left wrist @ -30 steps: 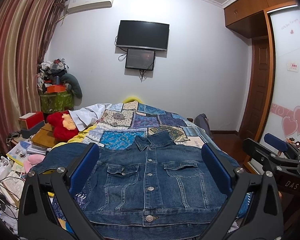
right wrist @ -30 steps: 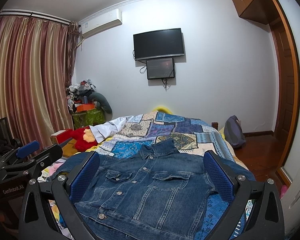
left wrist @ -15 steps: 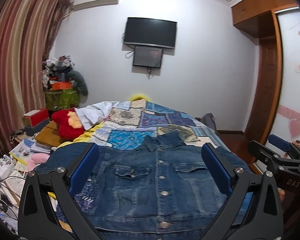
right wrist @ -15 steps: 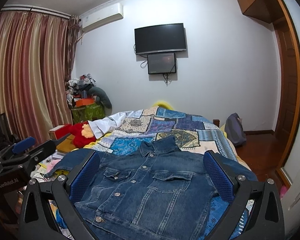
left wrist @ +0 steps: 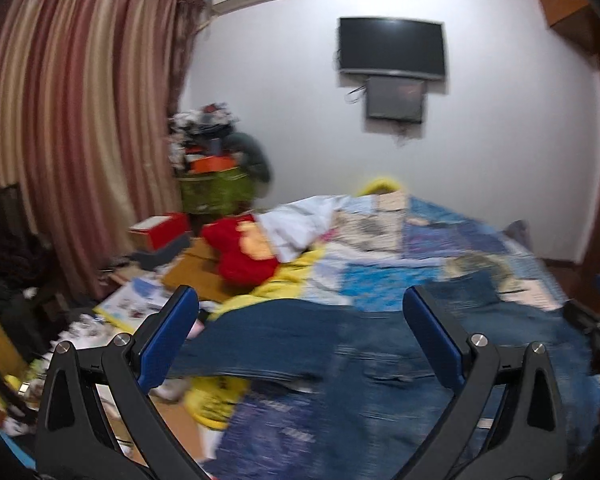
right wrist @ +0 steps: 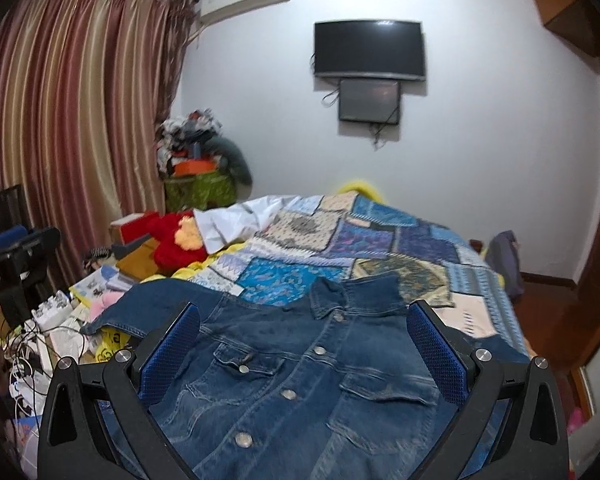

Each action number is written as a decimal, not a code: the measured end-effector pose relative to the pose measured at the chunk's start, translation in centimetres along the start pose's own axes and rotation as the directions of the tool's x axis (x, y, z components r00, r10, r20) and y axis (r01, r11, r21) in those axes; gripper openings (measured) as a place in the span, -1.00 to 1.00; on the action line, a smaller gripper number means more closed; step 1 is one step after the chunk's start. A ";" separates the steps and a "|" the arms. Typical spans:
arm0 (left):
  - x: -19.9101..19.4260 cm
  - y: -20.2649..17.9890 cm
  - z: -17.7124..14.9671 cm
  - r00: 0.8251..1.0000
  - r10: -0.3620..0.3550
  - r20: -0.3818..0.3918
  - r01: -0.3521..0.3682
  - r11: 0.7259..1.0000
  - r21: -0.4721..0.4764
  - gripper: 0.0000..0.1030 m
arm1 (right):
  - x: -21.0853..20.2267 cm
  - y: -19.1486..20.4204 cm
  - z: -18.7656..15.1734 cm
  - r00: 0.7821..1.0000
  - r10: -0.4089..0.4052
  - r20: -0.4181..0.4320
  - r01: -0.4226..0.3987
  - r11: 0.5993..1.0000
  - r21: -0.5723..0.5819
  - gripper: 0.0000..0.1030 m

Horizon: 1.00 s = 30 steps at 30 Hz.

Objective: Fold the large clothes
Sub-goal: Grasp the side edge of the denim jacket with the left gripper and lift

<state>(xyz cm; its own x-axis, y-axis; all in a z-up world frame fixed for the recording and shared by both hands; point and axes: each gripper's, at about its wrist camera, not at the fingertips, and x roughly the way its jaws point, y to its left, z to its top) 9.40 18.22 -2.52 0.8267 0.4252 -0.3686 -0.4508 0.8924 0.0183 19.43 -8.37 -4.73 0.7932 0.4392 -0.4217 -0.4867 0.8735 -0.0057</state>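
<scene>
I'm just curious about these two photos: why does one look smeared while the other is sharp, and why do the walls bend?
Left wrist view: motion blur smears the denim jacket and the TV, though the gripper itself stays crisp. Right wrist view: the jacket's buttons and seams read clearly. Both views: the fisheye lens bows the curtain and darkens the corners.
</scene>
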 end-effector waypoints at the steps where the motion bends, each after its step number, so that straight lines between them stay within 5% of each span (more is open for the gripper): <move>1: 1.1 0.7 -0.1 1.000 0.019 -0.018 -0.019 1.000 0.002 1.00 | 1.1 0.1 0.2 1.000 0.009 -0.014 -0.009 1.000 0.001 1.00; 8: 9.1 5.9 -3.1 0.980 0.014 -0.200 -0.039 0.992 -0.123 1.00 | 10.5 1.2 1.5 0.990 0.029 -0.138 -0.036 0.998 -0.049 1.00; 15: 17.9 8.4 -9.4 0.882 0.083 -0.463 -0.155 0.981 -0.119 0.84 | 19.6 2.6 0.2 0.958 0.015 -0.286 -0.057 0.989 -0.138 1.00; 19: 20.9 10.0 -12.4 0.839 -0.002 -0.544 -0.142 0.965 -0.222 0.77 | 24.4 3.4 -1.8 0.915 0.031 -0.402 -0.102 0.983 -0.155 1.00; 23: 22.8 11.7 -14.4 0.806 -0.120 -0.580 -0.136 0.916 -0.378 0.55 | 27.9 3.8 -4.1 0.859 0.067 -0.508 -0.162 0.976 -0.144 0.99; 27: 23.6 13.1 -14.8 0.804 -0.205 -0.558 -0.123 0.861 -0.494 0.35 | 29.4 4.0 -5.6 0.821 0.100 -0.562 -0.203 0.971 -0.123 0.99; 30: 23.8 13.8 -14.3 0.818 -0.197 -0.541 -0.141 0.843 -0.519 0.04 | 29.5 3.8 -6.0 0.811 0.120 -0.573 -0.214 0.972 -0.099 0.98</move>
<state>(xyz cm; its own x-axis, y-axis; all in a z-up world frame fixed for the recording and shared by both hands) 18.06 38.51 -24.32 0.5824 0.0903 -0.8079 -0.6711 0.6142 -0.4151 38.84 6.63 -22.67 0.3751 0.3409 -0.8620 -0.6791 0.7340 -0.0052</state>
